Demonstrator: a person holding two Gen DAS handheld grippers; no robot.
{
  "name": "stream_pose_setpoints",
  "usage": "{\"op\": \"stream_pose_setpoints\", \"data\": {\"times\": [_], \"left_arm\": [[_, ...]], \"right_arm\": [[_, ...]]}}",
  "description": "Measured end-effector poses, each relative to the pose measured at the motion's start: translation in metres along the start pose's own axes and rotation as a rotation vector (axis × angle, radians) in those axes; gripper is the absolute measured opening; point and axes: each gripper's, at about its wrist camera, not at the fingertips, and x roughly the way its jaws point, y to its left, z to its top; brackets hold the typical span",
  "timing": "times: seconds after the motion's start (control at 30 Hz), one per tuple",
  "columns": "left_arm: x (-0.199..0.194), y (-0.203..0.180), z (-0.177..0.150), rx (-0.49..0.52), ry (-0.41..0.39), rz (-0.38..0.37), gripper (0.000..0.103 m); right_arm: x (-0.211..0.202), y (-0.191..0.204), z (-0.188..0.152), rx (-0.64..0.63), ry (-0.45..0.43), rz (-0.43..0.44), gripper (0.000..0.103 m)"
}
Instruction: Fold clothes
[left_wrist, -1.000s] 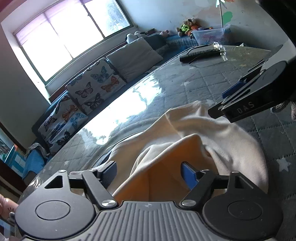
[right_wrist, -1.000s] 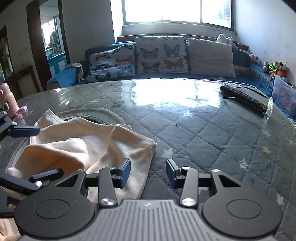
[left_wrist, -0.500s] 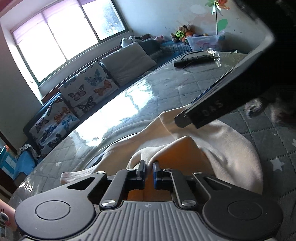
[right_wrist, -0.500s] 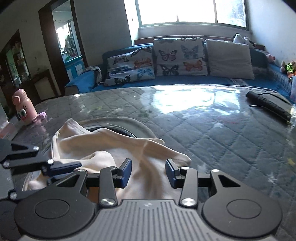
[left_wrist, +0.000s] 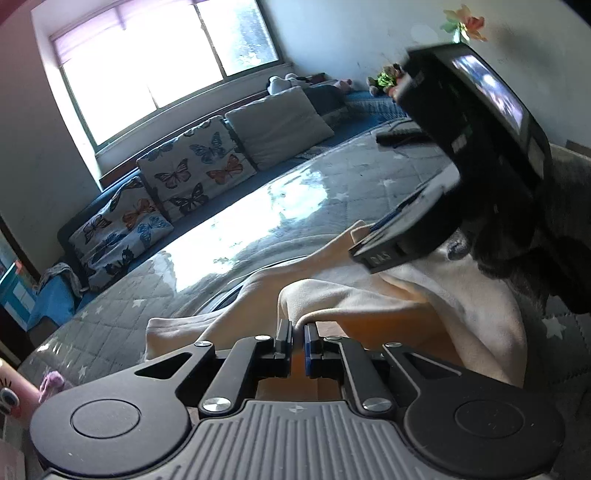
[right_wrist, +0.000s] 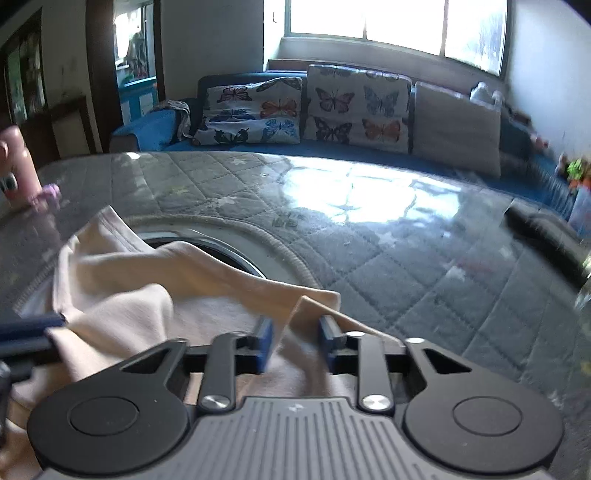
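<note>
My left fingers (left_wrist: 297, 341) pinch the cream garment (left_wrist: 369, 295) edge to lift it; my right fingers (right_wrist: 295, 332) are spread astride its corner, ready to close.

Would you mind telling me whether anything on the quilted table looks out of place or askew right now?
Nothing looks damaged or spilled. The cream garment lies bunched and uneven, one edge draped over the round opening in the quilted cover, which is normal mid-fold.

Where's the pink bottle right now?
The pink bottle stands at the far left edge of the right wrist view, on the quilted table, beside a small purple thing.
</note>
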Motion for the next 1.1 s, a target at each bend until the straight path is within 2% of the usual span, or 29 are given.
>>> {"op": "stream_pose_setpoints", "data": {"times": [0.07, 0.27, 0.5, 0.6, 0.67, 0.77, 0.83, 1.03, 1.1], "left_arm": [[-0.005, 0.005, 0.000, -0.021, -0.008, 0.009, 0.007], [-0.024, 0.029, 0.000, -0.103, -0.032, 0.058, 0.005], [-0.020, 0.009, 0.005, 0.040, -0.055, 0.070, 0.008], [-0.018, -0.001, 0.007, 0.107, -0.064, 0.074, 0.014], [-0.017, -0.008, 0.009, 0.152, -0.071, 0.076, 0.033], [-0.015, -0.018, 0.011, 0.219, -0.080, 0.079, 0.046], [-0.007, -0.022, 0.012, 0.258, -0.078, 0.075, 0.050], [0.025, -0.019, 0.016, 0.252, -0.033, 0.036, 0.049], [0.032, -0.019, 0.015, 0.245, -0.023, 0.018, 0.035]], "right_arm": [[-0.003, -0.001, -0.002, -0.004, -0.004, -0.012, 0.006], [-0.034, -0.025, -0.005, 0.087, -0.050, 0.013, 0.002], [-0.070, -0.043, -0.009, 0.112, -0.086, 0.016, 0.002], [-0.070, -0.040, -0.009, 0.104, -0.075, 0.029, 0.004], [-0.068, -0.039, -0.009, 0.109, -0.070, 0.042, 0.006], [-0.065, -0.037, -0.010, 0.113, -0.064, 0.059, 0.008], [-0.063, -0.036, -0.010, 0.115, -0.059, 0.071, 0.010], [-0.058, -0.035, -0.011, 0.118, -0.052, 0.092, 0.018], [-0.055, -0.035, -0.012, 0.115, -0.048, 0.097, 0.019]]}}
